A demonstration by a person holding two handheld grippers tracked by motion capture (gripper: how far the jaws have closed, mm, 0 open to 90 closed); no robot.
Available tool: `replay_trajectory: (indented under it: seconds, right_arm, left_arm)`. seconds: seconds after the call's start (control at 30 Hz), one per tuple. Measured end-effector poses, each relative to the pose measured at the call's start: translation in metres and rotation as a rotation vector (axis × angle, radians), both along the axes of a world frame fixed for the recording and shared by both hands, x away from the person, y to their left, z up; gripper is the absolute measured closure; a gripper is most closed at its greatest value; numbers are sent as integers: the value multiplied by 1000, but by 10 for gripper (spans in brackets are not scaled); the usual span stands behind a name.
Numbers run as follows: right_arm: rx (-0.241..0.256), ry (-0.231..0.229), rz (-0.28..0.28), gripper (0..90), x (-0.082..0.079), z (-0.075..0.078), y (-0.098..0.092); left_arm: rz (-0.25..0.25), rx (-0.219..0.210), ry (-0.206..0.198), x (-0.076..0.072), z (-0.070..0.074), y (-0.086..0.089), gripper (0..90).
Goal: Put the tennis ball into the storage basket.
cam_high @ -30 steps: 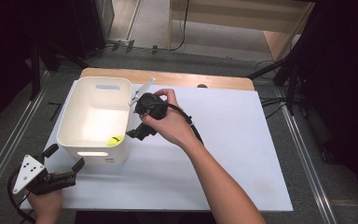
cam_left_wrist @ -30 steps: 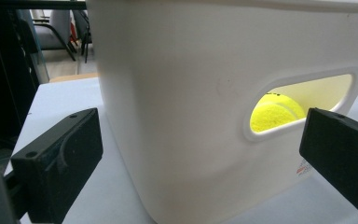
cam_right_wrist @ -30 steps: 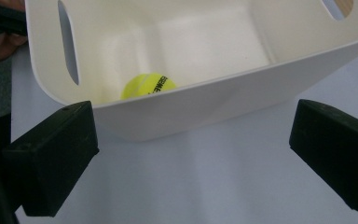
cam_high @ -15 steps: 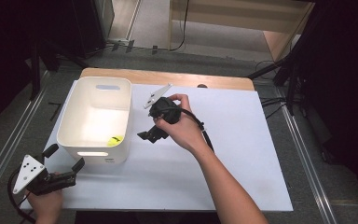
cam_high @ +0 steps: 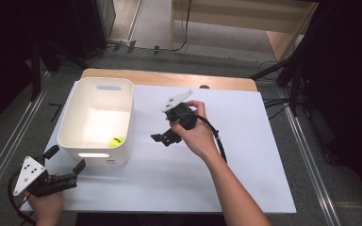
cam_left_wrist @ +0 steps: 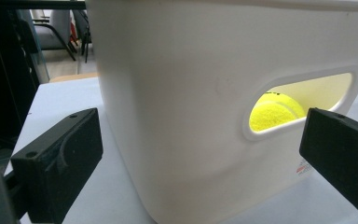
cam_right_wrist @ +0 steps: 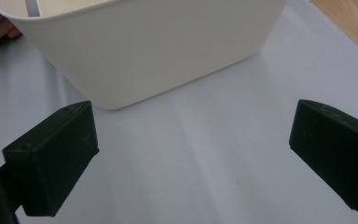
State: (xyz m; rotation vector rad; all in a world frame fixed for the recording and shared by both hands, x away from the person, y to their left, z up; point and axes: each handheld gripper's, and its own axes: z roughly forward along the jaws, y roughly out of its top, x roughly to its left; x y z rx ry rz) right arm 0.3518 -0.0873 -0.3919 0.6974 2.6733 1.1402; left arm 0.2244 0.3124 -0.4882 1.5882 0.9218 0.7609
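Observation:
A white plastic bin [cam_high: 75, 123] stands on the left half of the white table top [cam_high: 245, 169]. A yellow tennis ball [cam_high: 116, 141] lies inside it at the near right corner. The ball [cam_left_wrist: 274, 112] shows through the handle slot in the bin's near wall [cam_left_wrist: 182, 93]. My left gripper [cam_high: 66, 158] rests at the table's near left corner, open, its jaws pointed at that wall with nothing between them. My right gripper [cam_high: 163, 139] is held above the table's middle, just right of the bin, open and empty. It looks at the bin's side [cam_right_wrist: 144, 51].
A wooden strip [cam_high: 169, 79] runs along the table's far edge. The right half of the table top [cam_right_wrist: 191, 154] is bare white surface. A black cable [cam_high: 217, 139] trails from the right gripper over the forearm. Dark floor and metal rails surround the table.
My right gripper has moved to the right and toward me, away from the bin's rim to the middle of the table. The left gripper has stayed put.

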Motion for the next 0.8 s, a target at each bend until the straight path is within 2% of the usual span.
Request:
replay_trajectory:
  seconds: [0.43,0.63,0.8]
  right_arm:
    - [73,-14,-64,2,-9,-12,-29]
    - [125,-46,-73,2,-16,-16,-43]
    - [139,-48,-104,2,-19,-21,-55]
  left_arm:
    - [0,0,0,0,0,0,0]
    - [1,0,-1,0,0,0,0]
    - [1,1,-1,0,0,0,0]
